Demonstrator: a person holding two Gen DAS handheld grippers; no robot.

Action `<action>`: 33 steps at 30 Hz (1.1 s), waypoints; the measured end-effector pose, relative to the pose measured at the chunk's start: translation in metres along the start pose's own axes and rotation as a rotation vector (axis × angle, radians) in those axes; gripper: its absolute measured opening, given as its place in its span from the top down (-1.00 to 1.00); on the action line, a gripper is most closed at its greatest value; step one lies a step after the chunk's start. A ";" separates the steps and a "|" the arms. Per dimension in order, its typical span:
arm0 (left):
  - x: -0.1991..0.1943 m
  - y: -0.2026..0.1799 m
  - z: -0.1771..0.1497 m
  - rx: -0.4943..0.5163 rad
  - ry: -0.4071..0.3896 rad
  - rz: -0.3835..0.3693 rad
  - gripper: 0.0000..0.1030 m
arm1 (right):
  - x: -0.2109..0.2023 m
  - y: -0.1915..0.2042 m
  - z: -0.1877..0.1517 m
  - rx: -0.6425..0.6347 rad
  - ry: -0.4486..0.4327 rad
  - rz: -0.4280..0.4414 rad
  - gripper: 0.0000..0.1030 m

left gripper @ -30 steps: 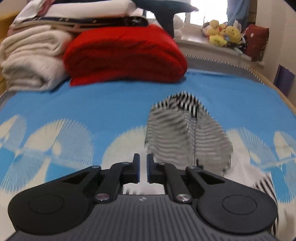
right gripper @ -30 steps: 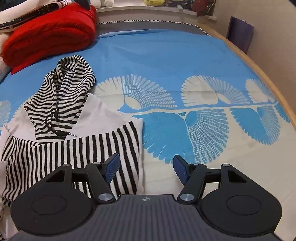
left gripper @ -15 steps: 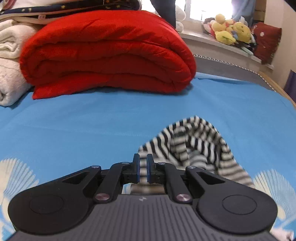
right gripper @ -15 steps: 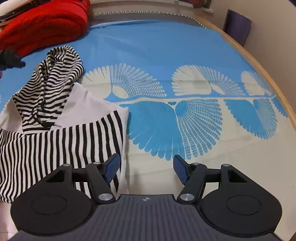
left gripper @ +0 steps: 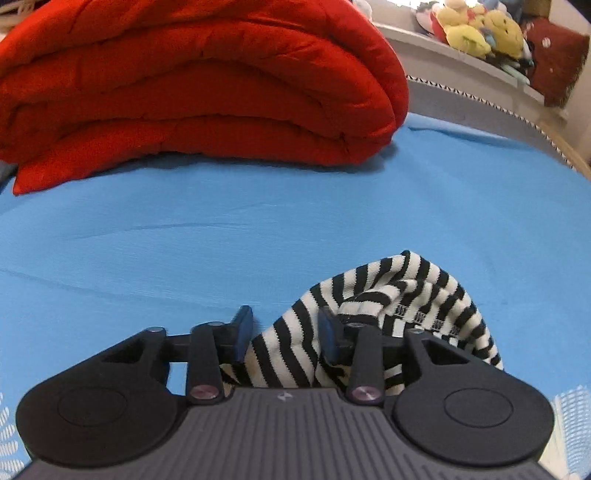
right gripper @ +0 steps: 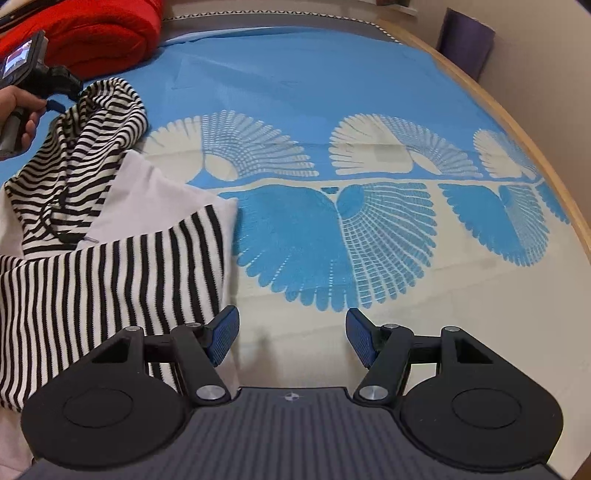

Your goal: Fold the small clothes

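A small white hoodie with a black-and-white striped hood and a striped sleeve folded across it lies on the blue patterned bedspread. My left gripper is open at the hood's top, with striped hood fabric bunched between its fingers. It also shows in the right wrist view, at the hood's far edge. My right gripper is open and empty, low over the bedspread just right of the striped sleeve.
A folded red quilt lies close beyond the hood. Stuffed toys sit on a ledge at the back right. The bed's wooden rim curves along the right, with a dark purple object behind it.
My left gripper moved forward to the hood's top and opened from shut; hood fabric now sits between its fingers. My right gripper stayed open and shifted slightly.
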State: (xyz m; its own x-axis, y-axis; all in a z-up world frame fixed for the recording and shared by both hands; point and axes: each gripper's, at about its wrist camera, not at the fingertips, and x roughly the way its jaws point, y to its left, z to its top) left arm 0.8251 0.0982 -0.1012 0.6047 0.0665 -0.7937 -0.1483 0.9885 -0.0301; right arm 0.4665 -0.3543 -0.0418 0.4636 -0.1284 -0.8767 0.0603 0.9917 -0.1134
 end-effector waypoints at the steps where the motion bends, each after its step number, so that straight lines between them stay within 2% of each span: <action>1: 0.001 -0.001 0.000 0.015 0.010 -0.024 0.99 | 0.000 0.000 0.000 0.000 0.000 0.000 -0.27; 4: -0.015 -0.006 -0.008 0.106 -0.029 -0.033 0.99 | -0.003 -0.001 0.001 0.002 -0.005 0.008 -0.28; 8: -0.075 -0.006 -0.039 0.158 -0.125 -0.106 0.99 | -0.010 -0.004 0.006 0.032 -0.015 0.032 -0.28; 11: -0.145 -0.010 -0.086 0.230 -0.197 -0.189 1.00 | -0.022 -0.011 0.012 0.064 -0.039 0.053 -0.28; 15: -0.258 -0.012 -0.180 0.335 -0.278 -0.314 0.99 | -0.041 -0.022 0.021 0.120 -0.090 0.063 -0.28; 18: -0.329 -0.005 -0.254 0.383 -0.237 -0.418 0.99 | -0.056 -0.027 0.024 0.157 -0.127 0.085 -0.27; 19: -0.347 -0.002 -0.276 0.420 -0.207 -0.422 0.99 | -0.060 -0.027 0.024 0.164 -0.137 0.092 -0.27; 21: -0.373 0.006 -0.310 0.476 -0.088 -0.440 0.98 | -0.066 -0.026 0.024 0.178 -0.147 0.110 -0.27; 23: -0.389 0.016 -0.325 0.469 0.023 -0.435 0.95 | -0.070 -0.025 0.023 0.190 -0.152 0.133 -0.27; 25: -0.395 0.031 -0.318 0.374 0.058 -0.369 0.87 | -0.072 -0.023 0.023 0.203 -0.151 0.156 -0.26; 26: -0.394 0.041 -0.309 0.276 0.054 -0.348 0.81 | -0.072 -0.022 0.022 0.215 -0.149 0.175 -0.24; 28: -0.384 0.061 -0.291 0.047 0.042 -0.359 0.61 | -0.073 -0.020 0.022 0.243 -0.139 0.218 -0.19; 30: -0.363 0.075 -0.286 -0.164 0.036 -0.356 0.51 | -0.070 -0.015 0.020 0.272 -0.117 0.280 -0.10; 31: -0.351 0.079 -0.287 -0.230 0.050 -0.348 0.49 | -0.067 -0.013 0.019 0.287 -0.096 0.310 -0.08; 33: -0.319 0.085 -0.290 -0.342 0.168 -0.294 0.45 | -0.057 -0.006 0.015 0.317 -0.037 0.358 -0.08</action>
State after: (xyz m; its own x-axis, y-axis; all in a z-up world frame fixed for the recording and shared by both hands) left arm 0.3924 0.1214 -0.0266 0.5288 -0.2602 -0.8079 -0.2560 0.8586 -0.4441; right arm 0.4530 -0.3530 0.0164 0.5351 0.2153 -0.8169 0.1548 0.9256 0.3454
